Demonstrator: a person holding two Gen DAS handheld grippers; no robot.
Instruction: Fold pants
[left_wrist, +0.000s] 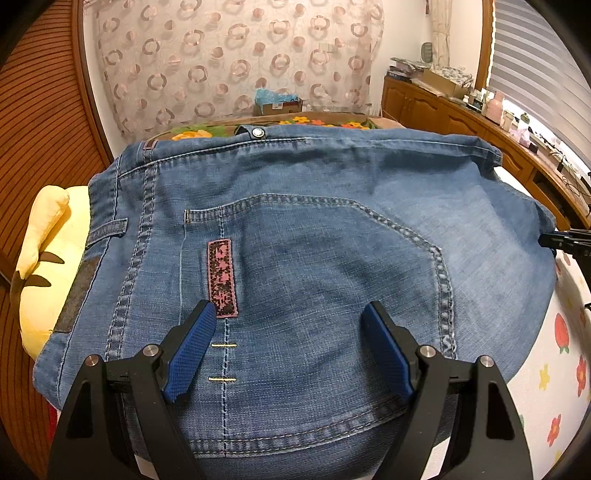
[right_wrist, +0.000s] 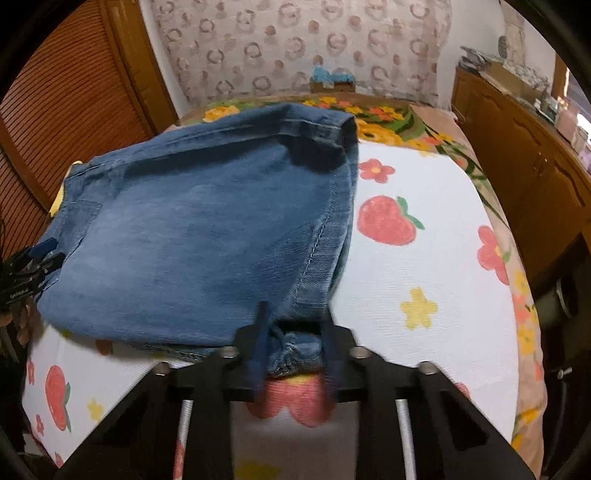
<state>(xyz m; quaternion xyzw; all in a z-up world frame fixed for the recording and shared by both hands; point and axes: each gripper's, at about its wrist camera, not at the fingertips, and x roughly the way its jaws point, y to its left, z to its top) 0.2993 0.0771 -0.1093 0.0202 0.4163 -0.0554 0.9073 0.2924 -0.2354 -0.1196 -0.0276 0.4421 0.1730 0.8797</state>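
- the jeans (left_wrist: 295, 229) are being kept folded in a thick stack on the flowered bedspread (right_wrist: 424, 258), back pocket (left_wrist: 314, 266) facing up.
- the left claw (left_wrist: 288, 314) is being held wide open just above the denim, the pocket lying between and ahead of its blue pads (left_wrist: 192, 347); nothing is being gripped.
- the right claw (right_wrist: 295, 325) is being held partly closed, with a bunched corner of the jeans sitting between its fingers; whether the cloth is being pinched cannot be told through the blur.
- a yellow plush toy (left_wrist: 48, 251) is lying to the left of the left claw, partly under the jeans.
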